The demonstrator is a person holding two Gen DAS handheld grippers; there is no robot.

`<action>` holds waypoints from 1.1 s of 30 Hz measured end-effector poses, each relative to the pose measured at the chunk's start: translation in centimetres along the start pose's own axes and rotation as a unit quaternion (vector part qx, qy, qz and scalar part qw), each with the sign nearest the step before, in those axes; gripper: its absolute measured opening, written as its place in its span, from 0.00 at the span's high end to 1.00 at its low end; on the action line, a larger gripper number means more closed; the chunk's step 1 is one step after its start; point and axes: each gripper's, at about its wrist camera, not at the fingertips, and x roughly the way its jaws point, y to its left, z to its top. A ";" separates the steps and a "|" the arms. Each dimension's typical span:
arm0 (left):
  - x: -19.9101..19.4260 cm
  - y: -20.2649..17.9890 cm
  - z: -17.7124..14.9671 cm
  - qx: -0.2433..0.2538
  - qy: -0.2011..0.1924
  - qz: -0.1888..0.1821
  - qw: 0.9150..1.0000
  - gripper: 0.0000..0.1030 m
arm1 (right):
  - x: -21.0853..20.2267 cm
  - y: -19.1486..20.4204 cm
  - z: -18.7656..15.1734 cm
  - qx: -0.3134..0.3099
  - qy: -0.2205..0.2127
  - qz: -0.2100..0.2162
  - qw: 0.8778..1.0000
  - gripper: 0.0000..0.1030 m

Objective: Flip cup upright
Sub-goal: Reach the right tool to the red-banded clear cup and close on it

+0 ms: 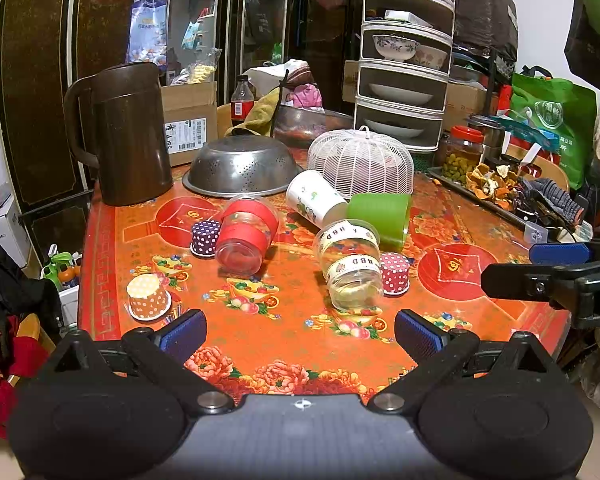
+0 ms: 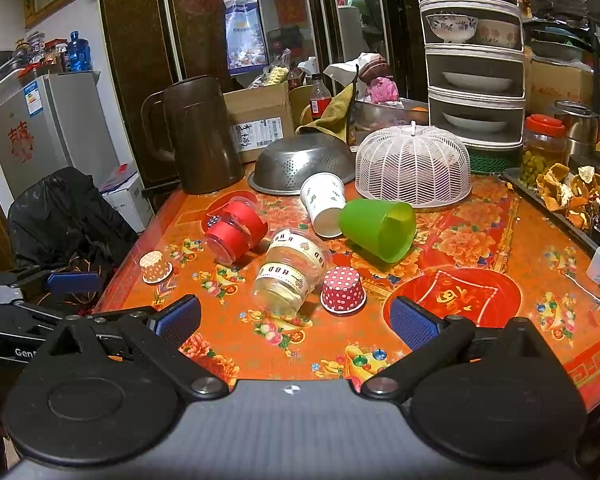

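- Clear cup [image 1: 350, 264] with "HBD" bands: we note it on its side at mid-worktop [image 1: 292, 344], touching a red dotted paper cup [image 1: 395, 273].
- Left tool [image 1: 300, 334]: spread wide, holding nothing.
- Right tool [image 2: 296, 320]: spread wide, holding nothing.

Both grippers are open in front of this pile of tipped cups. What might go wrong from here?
1. The clear HBD cup lies on its side touching the red dotted cup; grasping it may knock that one away.
2. The green cup and white paper cup lie against each other, so lifting one could roll the other.
3. The glossy tablecloth may let cups slide.
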 end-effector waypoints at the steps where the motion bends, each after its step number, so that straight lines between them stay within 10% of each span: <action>1: 0.0 0.0 0.0 0.000 0.000 0.000 1.000 0.02 | 0.0 0.0 0.0 0.000 0.001 0.000 1.000 0.01; 17: -0.2 0.1 -0.1 0.000 -0.002 -0.003 1.000 0.02 | 2.6 -0.5 3.0 0.038 0.039 0.046 0.997 0.01; 25: -0.2 2.6 -0.6 -0.022 -0.006 -0.001 1.000 0.02 | 13.6 3.6 11.2 0.082 0.130 0.066 0.986 0.01; 33: -1.1 7.4 -1.8 -0.059 -0.009 0.024 0.998 0.02 | 23.9 7.2 11.6 0.120 0.242 0.035 0.962 0.04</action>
